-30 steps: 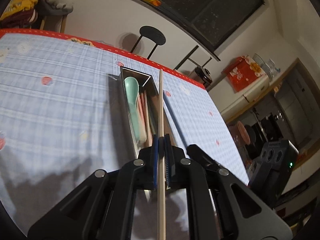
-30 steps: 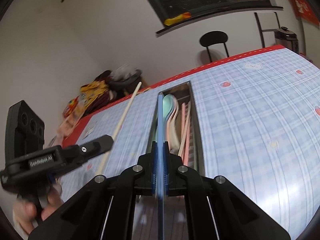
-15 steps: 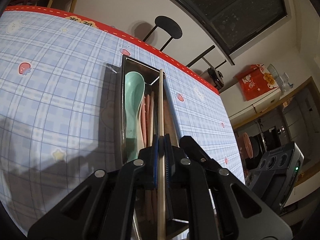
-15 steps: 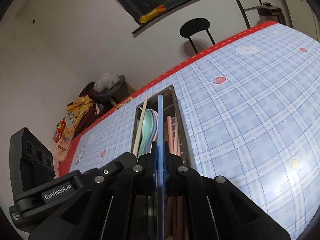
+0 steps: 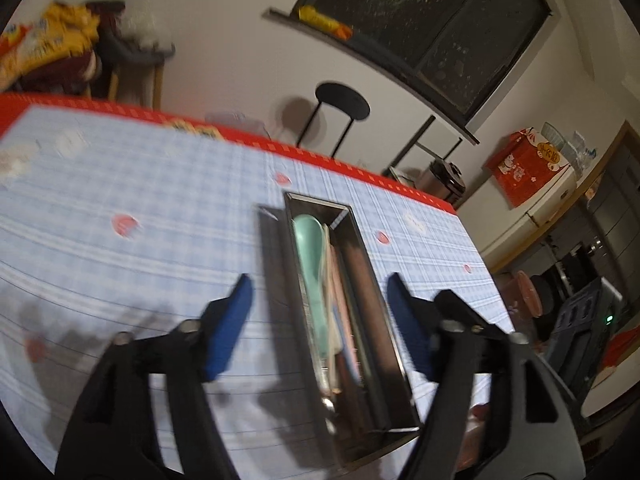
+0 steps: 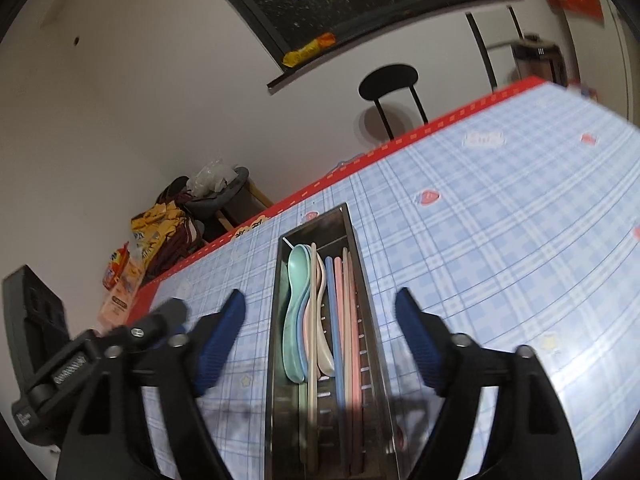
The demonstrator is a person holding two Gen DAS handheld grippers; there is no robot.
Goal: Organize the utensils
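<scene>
A long steel utensil tray lies on the blue checked tablecloth and also shows in the left wrist view. In it lie a mint green spoon, a pink and a cream spoon, a blue chopstick, pink chopsticks and a beige chopstick. The green spoon shows in the left wrist view too. My left gripper is open and empty, its fingers astride the tray. My right gripper is open and empty, also astride the tray. The left gripper's body shows at the right view's lower left.
The table's red far edge runs behind the tray. A black stool stands beyond it. Snack bags and a chair with clothes sit at the far left. A red box sits on a white cabinet at the right.
Both grippers have opened. The left one let go of the beige chopstick and the right one the blue chopstick; both now lie in the tray. Both grippers have pulled back slightly.
</scene>
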